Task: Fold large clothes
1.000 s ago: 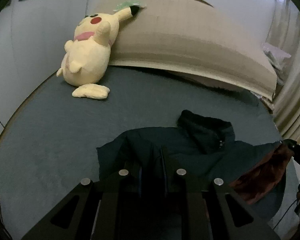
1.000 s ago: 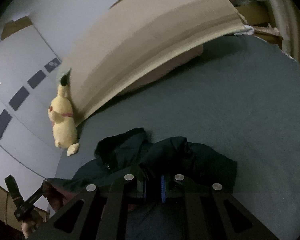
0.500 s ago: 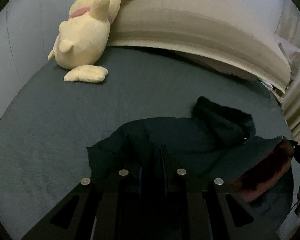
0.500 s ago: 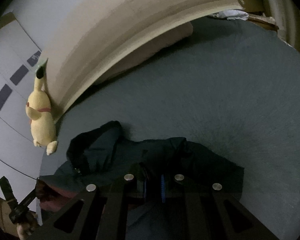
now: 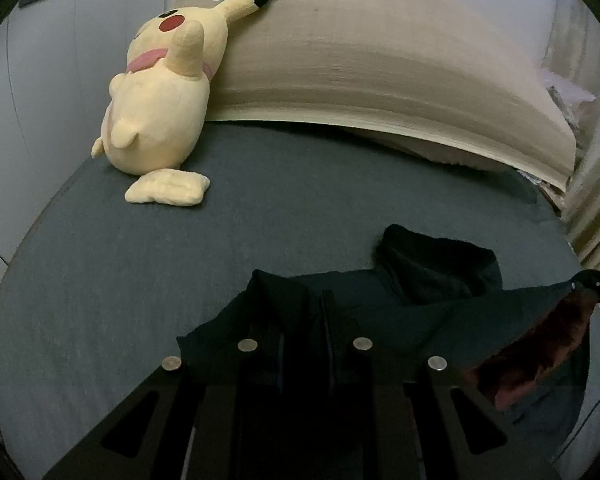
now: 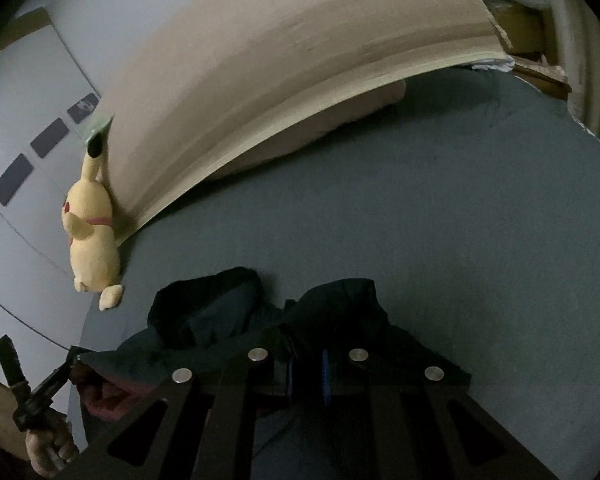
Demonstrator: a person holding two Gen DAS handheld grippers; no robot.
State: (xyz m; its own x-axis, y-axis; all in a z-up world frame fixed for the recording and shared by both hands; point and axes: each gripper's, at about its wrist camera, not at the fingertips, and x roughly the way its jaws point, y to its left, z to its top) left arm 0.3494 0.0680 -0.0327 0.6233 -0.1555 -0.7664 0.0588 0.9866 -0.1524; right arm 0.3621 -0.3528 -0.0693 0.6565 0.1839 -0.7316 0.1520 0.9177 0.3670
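A dark teal jacket (image 5: 420, 312) with a red-brown lining (image 5: 540, 356) lies bunched on the grey-blue bed (image 5: 260, 240). Its hood (image 5: 436, 268) points towards the headboard. My left gripper (image 5: 304, 320) is shut on a fold of the jacket at its left edge. My right gripper (image 6: 308, 356) is shut on the jacket (image 6: 220, 316) at the opposite edge, and the cloth humps up in front of it. In the left wrist view the right gripper (image 5: 592, 282) shows at the far right, pinching a corner. In the right wrist view the left gripper (image 6: 60, 376) sits at the lower left, held by a hand (image 6: 48, 448).
A yellow plush toy (image 5: 160, 112) leans on the beige headboard (image 5: 380, 60) at the bed's far left corner. A pillow (image 6: 320, 136) lies under the headboard. Curtains (image 5: 592, 200) hang to the right. Grey sheet (image 6: 420, 220) stretches beyond the jacket.
Both grippers have moved a little forward over the bed and slightly down, still gripping the jacket. The cloth has bunched up closer to the hood.
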